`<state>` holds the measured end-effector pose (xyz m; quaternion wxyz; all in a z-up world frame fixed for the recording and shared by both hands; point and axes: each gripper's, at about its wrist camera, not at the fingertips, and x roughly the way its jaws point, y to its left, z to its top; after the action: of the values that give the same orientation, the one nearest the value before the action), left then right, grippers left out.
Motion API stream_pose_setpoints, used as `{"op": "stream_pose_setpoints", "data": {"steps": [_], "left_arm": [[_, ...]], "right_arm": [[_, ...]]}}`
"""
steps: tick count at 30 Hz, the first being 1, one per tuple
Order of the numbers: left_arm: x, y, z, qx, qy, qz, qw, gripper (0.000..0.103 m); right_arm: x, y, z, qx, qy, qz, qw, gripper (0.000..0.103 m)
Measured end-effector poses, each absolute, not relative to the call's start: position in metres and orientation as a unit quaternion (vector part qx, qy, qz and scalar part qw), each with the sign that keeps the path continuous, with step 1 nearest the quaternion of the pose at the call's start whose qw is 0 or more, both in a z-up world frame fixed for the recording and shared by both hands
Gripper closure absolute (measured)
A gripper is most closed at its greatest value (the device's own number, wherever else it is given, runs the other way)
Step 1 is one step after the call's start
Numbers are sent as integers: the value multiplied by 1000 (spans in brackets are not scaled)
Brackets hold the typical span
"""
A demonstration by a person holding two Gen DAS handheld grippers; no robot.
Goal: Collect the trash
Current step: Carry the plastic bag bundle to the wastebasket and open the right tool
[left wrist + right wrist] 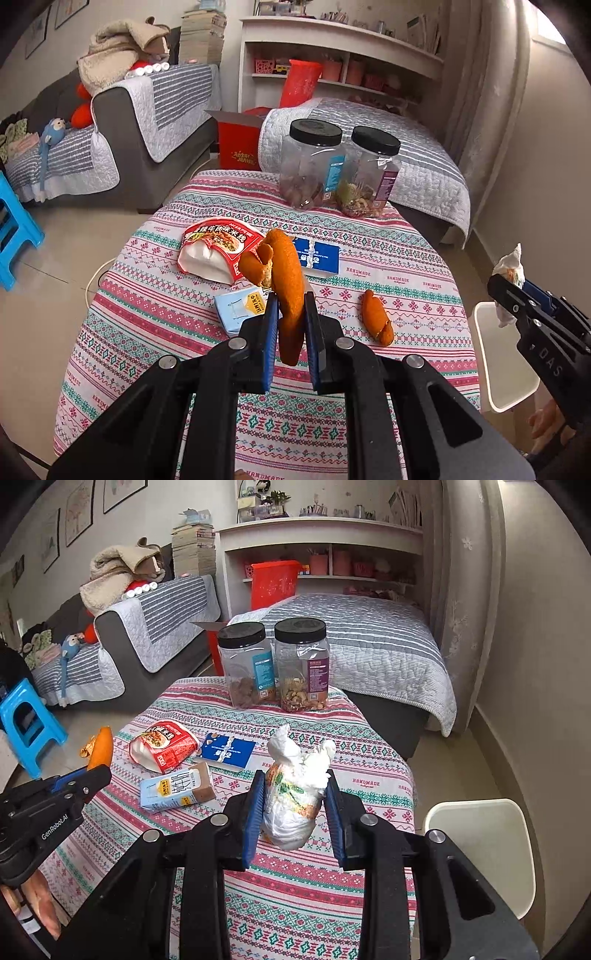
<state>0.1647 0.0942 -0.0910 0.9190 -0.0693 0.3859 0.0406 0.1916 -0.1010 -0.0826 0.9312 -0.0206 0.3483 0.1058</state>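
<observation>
My left gripper (291, 306) is shut on a long orange peel (286, 284), held above the patterned tablecloth (184, 317); the same peel (100, 747) shows at the left edge of the right wrist view. My right gripper (295, 786) is shut on a crumpled white wrapper (295, 797) with orange and green print, lifted over the table; that wrapper (511, 267) appears at the right of the left wrist view. On the cloth lie a second orange peel (376, 317), a red noodle packet (164, 749), a light blue milk carton (177, 786) and a blue packet (229, 753).
A white bin (484, 853) stands on the floor beside the table's right side. Two black-lidded clear jars (251, 664) (303, 664) stand at the table's far edge. Beyond are a bed (369, 646), a grey sofa (147, 635), a blue stool (26, 723) and white shelves.
</observation>
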Motion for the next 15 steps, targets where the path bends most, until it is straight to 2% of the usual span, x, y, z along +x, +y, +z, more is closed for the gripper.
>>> {"op": "stream_pose_setpoints", "data": {"steps": [15], "left_arm": [[169,49,-81,-43,353,23,934,89]], "right_arm": [[180,-132,-78,-17,318,84,944,73]]}}
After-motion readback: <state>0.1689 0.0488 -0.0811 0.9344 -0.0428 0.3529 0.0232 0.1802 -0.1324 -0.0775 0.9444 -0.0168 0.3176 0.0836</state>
